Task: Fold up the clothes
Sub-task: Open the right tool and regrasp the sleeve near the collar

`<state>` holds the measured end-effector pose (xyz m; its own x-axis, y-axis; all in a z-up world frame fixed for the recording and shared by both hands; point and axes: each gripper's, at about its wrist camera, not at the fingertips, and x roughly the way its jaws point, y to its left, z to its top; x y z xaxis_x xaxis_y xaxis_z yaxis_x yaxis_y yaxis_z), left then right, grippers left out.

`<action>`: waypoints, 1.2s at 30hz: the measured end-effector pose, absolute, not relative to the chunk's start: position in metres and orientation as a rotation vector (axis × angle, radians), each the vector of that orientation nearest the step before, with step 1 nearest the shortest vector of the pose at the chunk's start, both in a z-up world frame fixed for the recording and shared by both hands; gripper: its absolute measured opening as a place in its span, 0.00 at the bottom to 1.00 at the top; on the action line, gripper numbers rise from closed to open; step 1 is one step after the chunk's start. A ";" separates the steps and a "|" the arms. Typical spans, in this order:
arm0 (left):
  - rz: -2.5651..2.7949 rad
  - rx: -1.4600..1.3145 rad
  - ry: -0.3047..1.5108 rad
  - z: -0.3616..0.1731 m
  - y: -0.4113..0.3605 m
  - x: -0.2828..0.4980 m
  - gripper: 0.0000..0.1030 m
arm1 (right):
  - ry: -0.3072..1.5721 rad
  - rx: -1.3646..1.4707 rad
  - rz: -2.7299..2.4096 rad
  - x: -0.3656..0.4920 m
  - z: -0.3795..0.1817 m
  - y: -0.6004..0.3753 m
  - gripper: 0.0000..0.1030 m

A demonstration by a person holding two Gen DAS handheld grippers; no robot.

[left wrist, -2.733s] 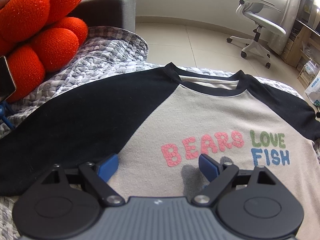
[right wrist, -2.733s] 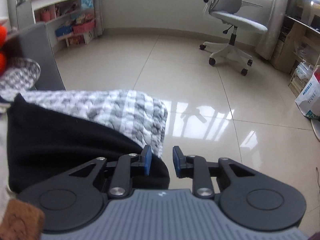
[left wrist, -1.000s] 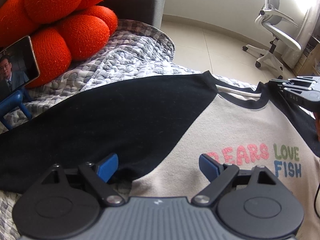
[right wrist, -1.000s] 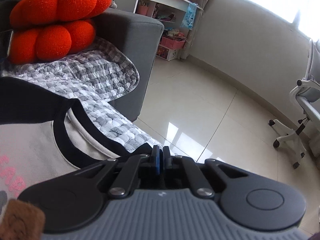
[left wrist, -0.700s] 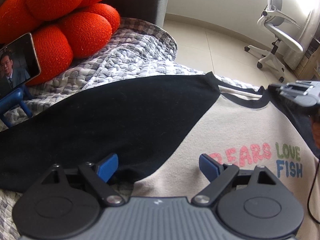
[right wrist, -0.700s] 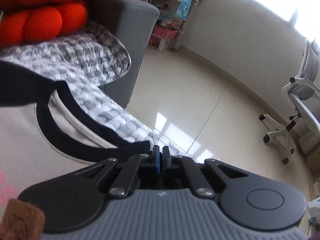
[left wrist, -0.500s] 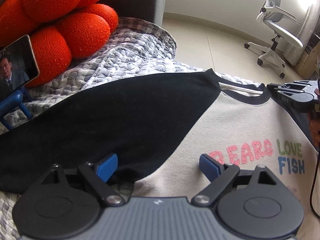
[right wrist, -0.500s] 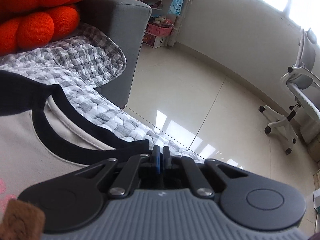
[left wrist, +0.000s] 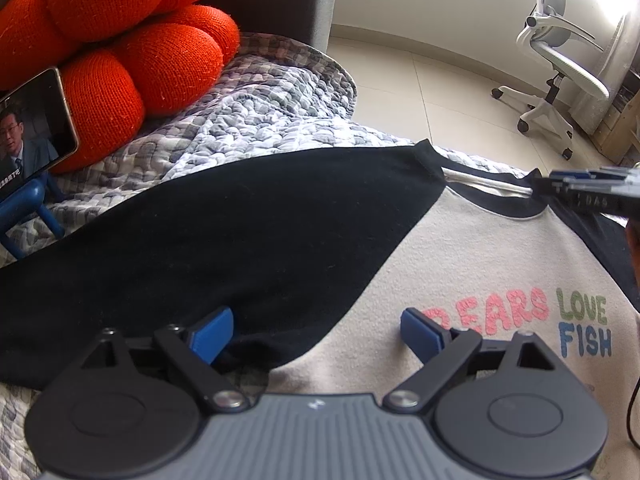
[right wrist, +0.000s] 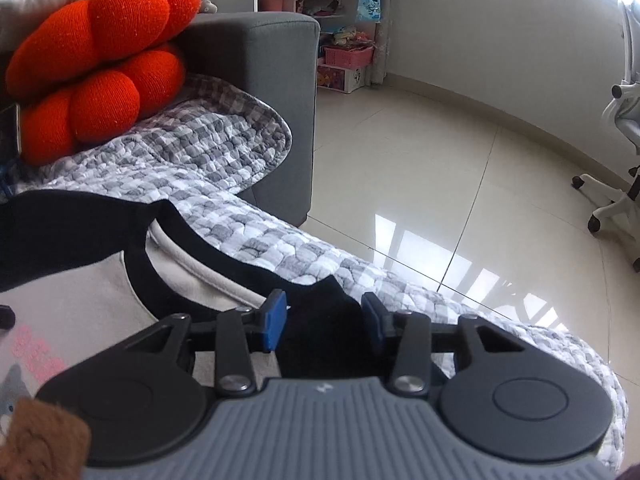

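Two grippers work over one shirt (left wrist: 460, 248) that lies flat on a grey and white quilt (left wrist: 248, 120), a soft cover with a puffy checked pattern, spread on a grey sofa (right wrist: 272, 80). The shirt has a cream body of smooth knit, black sleeves and a black collar band, and felt-like letters "BEARS LOVE FISH" in pink, green and blue. The left gripper (left wrist: 316, 332) has its blue fingers spread wide apart, low over the shirt where the black sleeve meets the cream body; the first letter of the print is hidden behind one finger. The right gripper (right wrist: 324, 322) has its fingers apart too, with the black shoulder part beside the collar lying between them, near the quilt's front edge. A round knitted orange cushion (left wrist: 132, 40) sits at the quilt's back corner, cut off by the frame. A phone (left wrist: 32, 128) leans against it on a blue stand.
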<state>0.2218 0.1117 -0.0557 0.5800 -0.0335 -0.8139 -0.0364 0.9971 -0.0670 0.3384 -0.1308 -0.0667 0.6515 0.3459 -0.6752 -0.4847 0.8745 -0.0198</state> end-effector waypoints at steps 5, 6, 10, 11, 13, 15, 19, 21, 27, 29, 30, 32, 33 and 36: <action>0.006 -0.066 0.950 -0.057 0.110 0.224 0.90 | 0.684 -0.226 0.448 0.335 -0.068 -0.128 0.18; 0.007 -0.061 0.948 -0.058 0.110 0.225 0.90 | 0.681 -0.248 0.433 0.336 -0.068 -0.126 0.17; 0.015 -0.054 0.943 -0.059 0.109 0.228 0.91 | 0.648 -0.265 0.414 0.335 -0.064 -0.126 0.12; 0.017 -0.057 0.943 -0.058 0.109 0.229 0.91 | 0.634 -0.270 0.403 0.334 -0.063 -0.125 0.11; 0.019 -0.058 0.943 -0.058 0.109 0.230 0.91 | 0.607 -0.286 0.381 0.334 -0.061 -0.122 0.11; 0.018 -0.055 0.942 -0.059 0.109 0.230 0.91 | 0.590 -0.305 0.360 0.337 -0.060 -0.117 0.10; 0.017 -0.065 0.939 -0.058 0.111 0.230 0.91 | 0.562 -0.333 0.315 0.341 -0.059 -0.109 0.09; 0.017 -0.073 0.937 -0.058 0.112 0.230 0.91 | 0.541 -0.325 0.295 0.340 -0.058 -0.109 0.09; 0.021 -0.080 0.932 -0.057 0.115 0.230 0.91 | 0.576 -0.351 0.268 0.343 -0.078 -0.105 0.09; 0.022 -0.081 0.932 -0.057 0.116 0.230 0.91 | 0.594 -0.361 0.261 0.345 -0.085 -0.103 0.10; 0.023 -0.084 0.932 -0.057 0.117 0.230 0.91 | 0.607 -0.348 0.264 0.346 -0.082 -0.103 0.10; 0.026 -0.100 0.931 -0.055 0.121 0.230 0.91 | 0.628 -0.326 0.273 0.349 -0.074 -0.106 0.12; 0.028 -0.112 0.929 -0.054 0.123 0.230 0.91 | 0.621 -0.293 0.277 0.348 -0.068 -0.110 0.12; 0.044 -0.137 0.916 -0.049 0.132 0.230 0.91 | 0.600 -0.195 0.290 0.346 -0.050 -0.121 0.16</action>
<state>0.2299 0.1318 -0.0489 0.6088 -0.0207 -0.7931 -0.0959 0.9904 -0.0994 0.3460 -0.1213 -0.0499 0.7866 0.2107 -0.5804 -0.3232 0.9414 -0.0962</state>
